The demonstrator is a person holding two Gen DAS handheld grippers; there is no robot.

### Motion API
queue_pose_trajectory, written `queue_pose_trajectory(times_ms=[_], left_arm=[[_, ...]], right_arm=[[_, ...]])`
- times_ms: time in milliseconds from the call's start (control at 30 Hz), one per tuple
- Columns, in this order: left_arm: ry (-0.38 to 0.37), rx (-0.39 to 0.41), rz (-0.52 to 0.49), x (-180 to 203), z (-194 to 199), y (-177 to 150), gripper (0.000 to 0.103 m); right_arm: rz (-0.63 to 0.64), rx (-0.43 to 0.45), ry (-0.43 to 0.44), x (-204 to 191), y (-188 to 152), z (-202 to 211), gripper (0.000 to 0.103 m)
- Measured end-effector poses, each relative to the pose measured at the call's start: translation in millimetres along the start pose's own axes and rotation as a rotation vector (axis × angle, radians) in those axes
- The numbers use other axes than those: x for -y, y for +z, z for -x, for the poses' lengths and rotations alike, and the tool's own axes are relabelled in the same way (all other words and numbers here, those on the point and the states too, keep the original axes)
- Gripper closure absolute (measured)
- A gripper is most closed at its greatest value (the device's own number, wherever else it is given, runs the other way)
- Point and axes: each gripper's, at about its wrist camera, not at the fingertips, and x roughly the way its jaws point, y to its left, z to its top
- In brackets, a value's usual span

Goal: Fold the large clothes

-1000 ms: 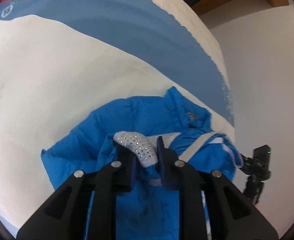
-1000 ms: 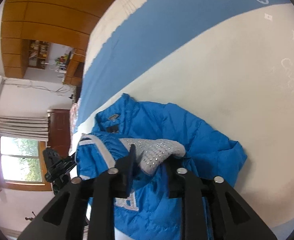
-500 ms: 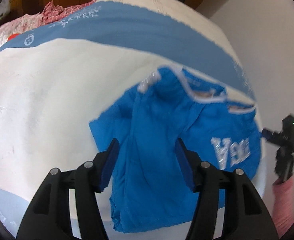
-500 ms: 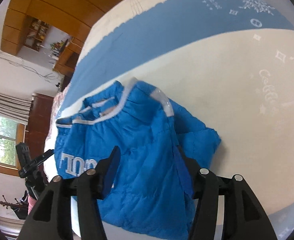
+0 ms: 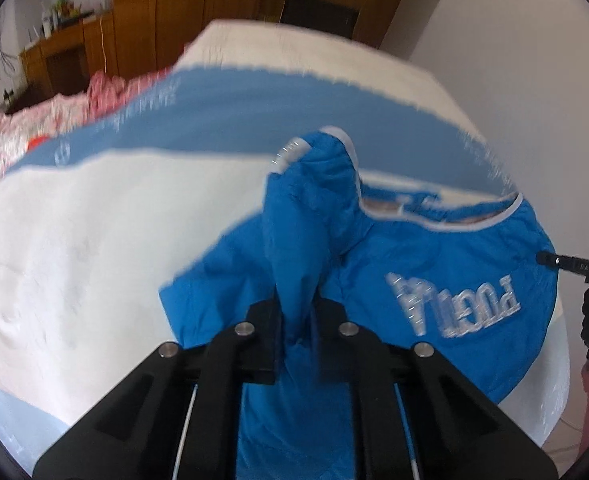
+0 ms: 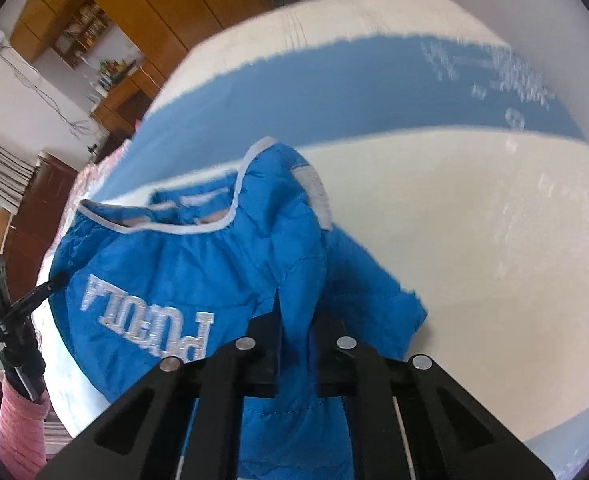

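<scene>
On the bed (image 5: 134,208), both tongs (image 5: 298,308) (image 6: 296,312) pinch the blue jacket (image 5: 434,248) (image 6: 166,256).

Both our grippers clamped, angled down

Our left gripper (image 5: 298,320) tilts steeply downward, its two black fingers (image 5: 264,340) drawn in tight after just closing, and a fold of the blue jacket (image 5: 434,300) stands pinched between them, rising out of the jaws. Our right gripper (image 6: 297,332) points down at much the same slant, and its jaws too have just been closing, now pressed on a ridge of the same jacket that runs up from between its fingers (image 6: 264,344). In each wrist view only the black linkage arms and their silver pivot pins show
</scene>
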Motion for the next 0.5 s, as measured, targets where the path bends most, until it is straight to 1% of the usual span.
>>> queue_pose_trajectory(times_ms=[67, 167, 233, 300, 367, 433, 500], left_arm=[[0.005, 0.036, 0.010, 3, 4, 13, 0.095], [0.008, 0.031, 0.053, -2, -9, 29, 0.095], [0.018, -0.004, 0.076, -8, -26, 34, 0.095], [0.041, -0.081, 0.114, -18, -55, 35, 0.094], [0.059, -0.152, 0.137, -28, -80, 29, 0.090], [0.028, -0.198, 0.182, -42, -98, 18, 0.085], [0.013, -0.198, 0.200, -46, -104, 12, 0.084]], right_arm=[[-0.022, 0.021, 0.002, 2, 9, 5, 0.094], [-0.080, 0.011, -0.002, 11, 22, -6, 0.094], [-0.111, -0.013, -0.015, 20, 25, -20, 0.094], [-0.153, -0.057, -0.034, 31, 26, -42, 0.094], [-0.200, -0.097, -0.034, 43, 19, -64, 0.093], [-0.228, -0.119, -0.027, 49, 11, -78, 0.090], [-0.240, -0.117, -0.023, 52, 4, -87, 0.088]])
